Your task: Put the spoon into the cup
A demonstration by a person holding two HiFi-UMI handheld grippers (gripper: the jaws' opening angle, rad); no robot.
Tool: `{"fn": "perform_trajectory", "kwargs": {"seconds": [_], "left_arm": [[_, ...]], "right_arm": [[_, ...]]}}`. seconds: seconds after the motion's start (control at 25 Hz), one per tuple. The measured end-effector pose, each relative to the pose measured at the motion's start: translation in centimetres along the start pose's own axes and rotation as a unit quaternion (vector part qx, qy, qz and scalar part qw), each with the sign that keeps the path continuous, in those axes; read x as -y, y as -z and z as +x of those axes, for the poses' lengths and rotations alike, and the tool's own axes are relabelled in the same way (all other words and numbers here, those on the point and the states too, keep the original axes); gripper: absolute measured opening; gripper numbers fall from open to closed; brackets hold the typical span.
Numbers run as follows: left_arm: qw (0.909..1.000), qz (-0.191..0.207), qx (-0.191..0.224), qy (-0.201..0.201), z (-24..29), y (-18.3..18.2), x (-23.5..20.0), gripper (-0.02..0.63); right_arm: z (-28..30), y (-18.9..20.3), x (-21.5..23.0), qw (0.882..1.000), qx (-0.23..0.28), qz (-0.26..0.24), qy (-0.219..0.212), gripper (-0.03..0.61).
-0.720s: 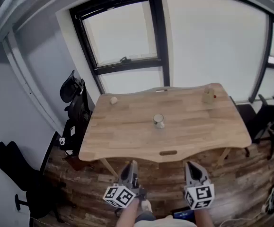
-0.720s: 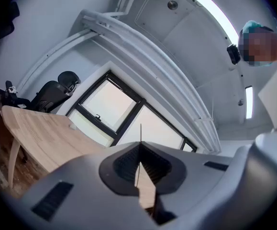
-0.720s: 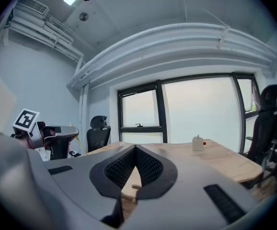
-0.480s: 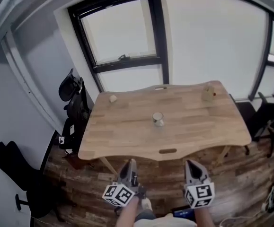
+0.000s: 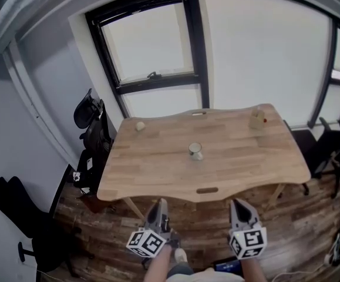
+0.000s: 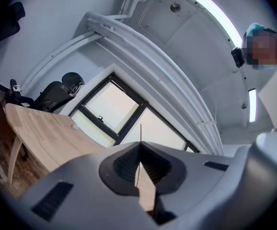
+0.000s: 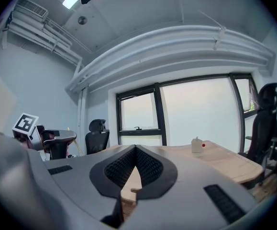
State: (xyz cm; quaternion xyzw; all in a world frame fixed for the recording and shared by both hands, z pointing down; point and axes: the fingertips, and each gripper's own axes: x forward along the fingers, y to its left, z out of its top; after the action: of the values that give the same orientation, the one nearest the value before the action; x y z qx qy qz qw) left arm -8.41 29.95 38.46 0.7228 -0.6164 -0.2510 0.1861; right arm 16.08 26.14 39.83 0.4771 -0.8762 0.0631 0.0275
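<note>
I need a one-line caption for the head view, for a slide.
Left gripper and right gripper, both shut and empty, held before a wooden table with a cup at its centre.

1 small pale cup (image 5: 195, 151) stands upright near the middle of the wooden table (image 5: 158, 169), a little toward the far side and well apart from every edge. Its rim looks light and its lower body darker. At this size the spoon cannot be made out, in the cup or elsewhere.
</note>
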Motion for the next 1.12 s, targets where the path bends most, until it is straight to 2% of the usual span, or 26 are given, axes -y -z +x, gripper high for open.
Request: {"fn": "perform_trajectory", "kwargs": {"seconds": [0.36, 0.6, 0.92, 1.12], "left_arm": [[0.9996, -0.014, 0.002, -0.026, -0.8, 0.4, -1.5, 0.002], [0.9994, -0.021, 0.005, -0.027, 1.7, 0.4, -2.9, 0.002], [0.9991, -0.035, -0.006, -0.025, 10.0, 1.5, -6.7, 0.002], [0.9989, -0.039, -0.014, -0.021, 16.9, 0.3, -9.3, 0.002]], "right_arm": [[0.1, 0.8, 0.8, 1.0, -0.011, 0.0, 0.003, -0.003], [2.7, 1.4, 1.5, 1.0, -0.019, -0.003, 0.004, -0.003], [10.3, 2.0, 5.1, 0.999, -0.032, -0.005, 0.024, -0.003], [17.4, 1.1, 7.1, 0.999, -0.038, -0.003, 0.032, -0.003]]}}
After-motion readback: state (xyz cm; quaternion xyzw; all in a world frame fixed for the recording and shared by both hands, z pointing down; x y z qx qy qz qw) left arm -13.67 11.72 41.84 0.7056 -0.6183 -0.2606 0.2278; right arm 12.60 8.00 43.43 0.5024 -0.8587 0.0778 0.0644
